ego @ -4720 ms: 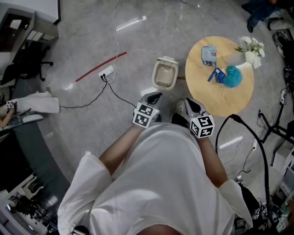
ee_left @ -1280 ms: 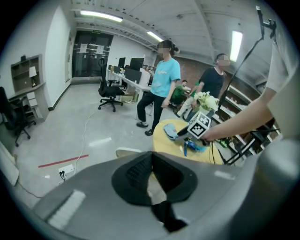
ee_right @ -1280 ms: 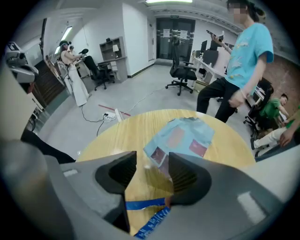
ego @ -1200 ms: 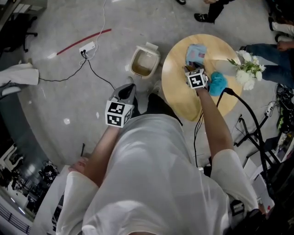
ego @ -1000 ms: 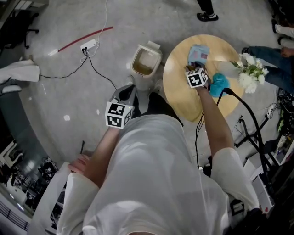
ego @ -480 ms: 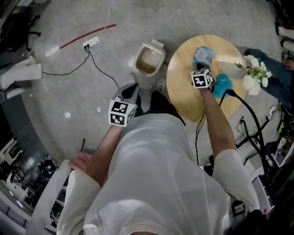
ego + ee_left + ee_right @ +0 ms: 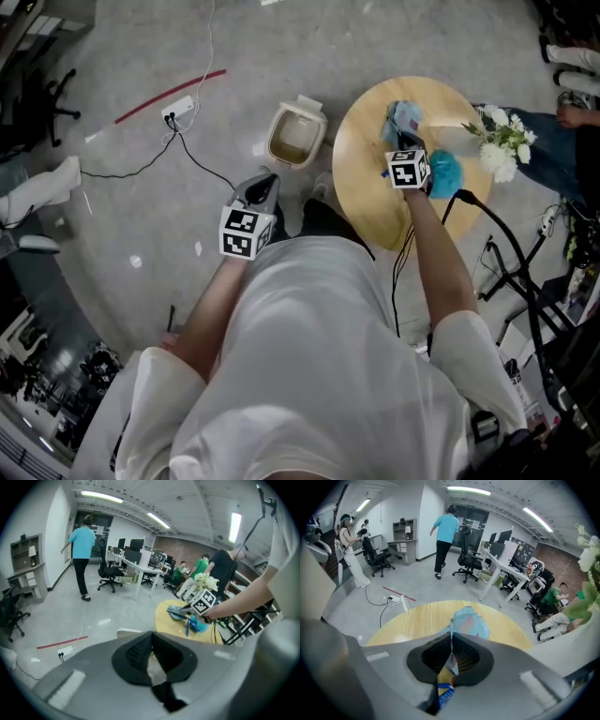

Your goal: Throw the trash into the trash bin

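Note:
A light-blue snack bag (image 7: pixel 405 117) hangs a little above the round wooden table (image 7: pixel 366 192). My right gripper (image 7: pixel 403 142) is shut on it. Its jaws have just been closing with the bag between them. In the right gripper view the bag (image 7: pixel 467 623) sticks out past the pressed pads of the right gripper (image 7: pixel 451 643), over the table (image 7: pixel 415 620). The beige trash bin (image 7: pixel 293 141) stands on the floor left of the table with its lid up. My left gripper (image 7: pixel 263 186) hangs low near the bin. It (image 7: pixel 151 641) is shut with nothing in it.
On the table lie a teal fluffy thing (image 7: pixel 445 173), a small blue wrapper (image 7: pixel 444 693) and a vase of white flowers (image 7: pixel 502 141). A power strip with cables (image 7: pixel 183 111) lies on the floor to the left. Black cables and a stand (image 7: pixel 511 258) are at the right. People stand around.
My right gripper has closed on the snack bag and lifted it slightly off the table. The left gripper has stayed near the bin.

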Demonstrator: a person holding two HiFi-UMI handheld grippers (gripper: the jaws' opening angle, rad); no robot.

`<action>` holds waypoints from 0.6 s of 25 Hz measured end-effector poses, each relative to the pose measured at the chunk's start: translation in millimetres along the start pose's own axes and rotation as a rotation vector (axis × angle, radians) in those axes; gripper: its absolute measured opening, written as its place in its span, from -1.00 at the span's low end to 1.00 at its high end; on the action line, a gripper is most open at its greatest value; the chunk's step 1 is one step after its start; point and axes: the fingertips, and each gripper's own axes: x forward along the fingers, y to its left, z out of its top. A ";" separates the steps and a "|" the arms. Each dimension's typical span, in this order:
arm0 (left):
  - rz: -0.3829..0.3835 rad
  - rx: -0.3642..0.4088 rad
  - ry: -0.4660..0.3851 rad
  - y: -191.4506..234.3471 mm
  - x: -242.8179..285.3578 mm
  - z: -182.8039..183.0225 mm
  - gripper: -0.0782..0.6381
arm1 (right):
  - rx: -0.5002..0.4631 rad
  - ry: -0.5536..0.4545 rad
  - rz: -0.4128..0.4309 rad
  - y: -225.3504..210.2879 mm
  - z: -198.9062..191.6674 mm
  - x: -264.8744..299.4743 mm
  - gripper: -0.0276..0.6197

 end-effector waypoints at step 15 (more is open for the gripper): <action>-0.041 0.060 -0.023 9.0 -3.5 12.6 -0.77 | 0.087 -0.044 -0.027 6.7 10.8 -45.6 -0.90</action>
